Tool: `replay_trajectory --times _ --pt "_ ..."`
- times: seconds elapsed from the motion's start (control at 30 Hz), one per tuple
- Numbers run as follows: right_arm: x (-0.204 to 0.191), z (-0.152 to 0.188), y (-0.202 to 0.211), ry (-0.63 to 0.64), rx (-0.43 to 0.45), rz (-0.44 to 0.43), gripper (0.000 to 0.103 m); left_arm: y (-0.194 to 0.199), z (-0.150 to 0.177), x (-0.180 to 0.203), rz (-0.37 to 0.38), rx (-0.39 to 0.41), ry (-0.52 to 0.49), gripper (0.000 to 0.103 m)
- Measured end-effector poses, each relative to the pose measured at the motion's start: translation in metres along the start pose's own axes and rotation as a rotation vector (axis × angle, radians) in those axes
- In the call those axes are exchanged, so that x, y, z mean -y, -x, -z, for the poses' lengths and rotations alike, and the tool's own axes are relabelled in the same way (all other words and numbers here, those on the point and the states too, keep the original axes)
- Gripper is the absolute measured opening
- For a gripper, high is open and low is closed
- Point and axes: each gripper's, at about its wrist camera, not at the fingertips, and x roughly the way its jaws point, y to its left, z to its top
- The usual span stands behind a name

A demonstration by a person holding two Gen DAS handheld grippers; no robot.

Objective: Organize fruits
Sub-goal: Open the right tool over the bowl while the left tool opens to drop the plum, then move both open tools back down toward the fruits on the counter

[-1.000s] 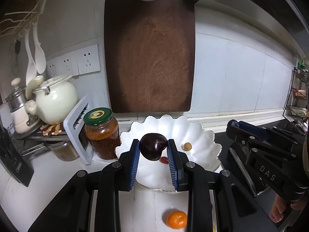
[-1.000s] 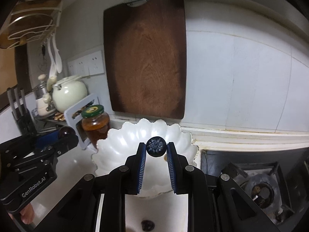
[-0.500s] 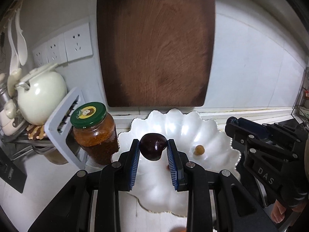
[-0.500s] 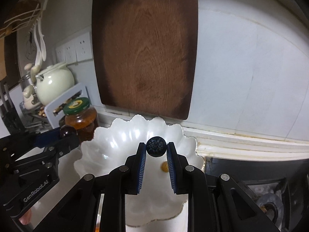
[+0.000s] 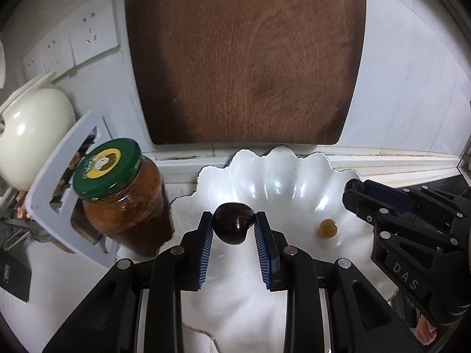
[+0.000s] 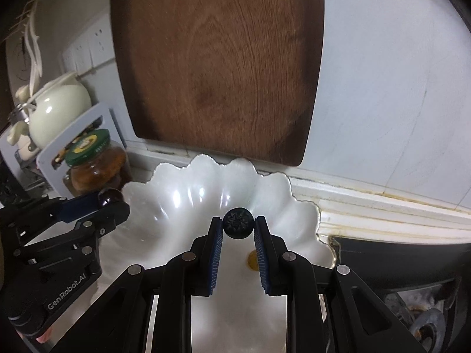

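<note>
While both grippers are hanging over the white scalloped plate (image 5: 294,176), each one is pinching its own fruit. The left gripper (image 5: 233,229) is clamping a dark glossy plum (image 5: 232,226) between its blue ribbed pads (image 5: 206,250), and the fruit is sitting at the very tips of the fingers, above the left part of the plate. The right gripper (image 6: 238,231) is squeezing a small dark round fruit (image 6: 238,227) with a star-shaped mark on its front; it is staying above the middle of the plate, not touching it.

A small yellow-brown fruit (image 5: 327,228) is lying in the plate, toward the right side, well apart from the plum. In the right wrist view this same fruit is showing only partly behind the right finger.

A glass jar (image 5: 123,203) with a green lid is standing just beside the plate's left edge, and a brown wooden cutting board (image 5: 244,58) is leaning on the white wall behind the plate. A cream teapot (image 5: 32,135) is sitting further left, behind a pale grey rack (image 5: 56,188).
</note>
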Motion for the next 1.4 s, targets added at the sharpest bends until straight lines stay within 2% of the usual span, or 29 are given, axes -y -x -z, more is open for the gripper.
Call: replay_trajectory --times 0.3,0.4,0.47,0.5,0.57,0.63,0.83,1.4 --pt "0.005 0.001 -0.024 -0.014 -0.050 -0.009 0.024 -0.027 -0.004 0.003 -0.015 -0.060 -0.014 0.029" --pt "0.007 0.001 -0.028 -0.017 -0.055 -0.004 0.024 -0.029 -0.004 0.005 -0.021 -0.056 -0.014 0.029" --pt "0.007 0.001 -0.029 -0.014 -0.063 -0.004 0.026 -0.030 -0.003 0.007 -0.026 -0.054 -0.023 0.035" --pt "0.007 0.000 -0.030 -0.013 -0.066 -0.004 0.030 -0.027 -0.003 0.007 -0.032 -0.047 -0.029 0.040" --pt "0.008 0.001 -0.030 -0.017 -0.068 0.006 0.035 -0.025 -0.002 0.008 -0.046 -0.035 -0.038 0.043" --pt "0.010 0.002 -0.028 -0.021 -0.065 0.012 0.035 -0.023 -0.002 0.006 -0.046 -0.032 -0.039 0.047" --pt "0.010 0.004 -0.012 -0.015 -0.043 0.024 0.035 -0.007 0.001 0.003 -0.049 -0.019 -0.025 0.055" --pt "0.005 0.019 0.068 -0.017 0.065 0.032 0.039 0.068 0.021 -0.006 -0.042 0.055 -0.019 0.058"
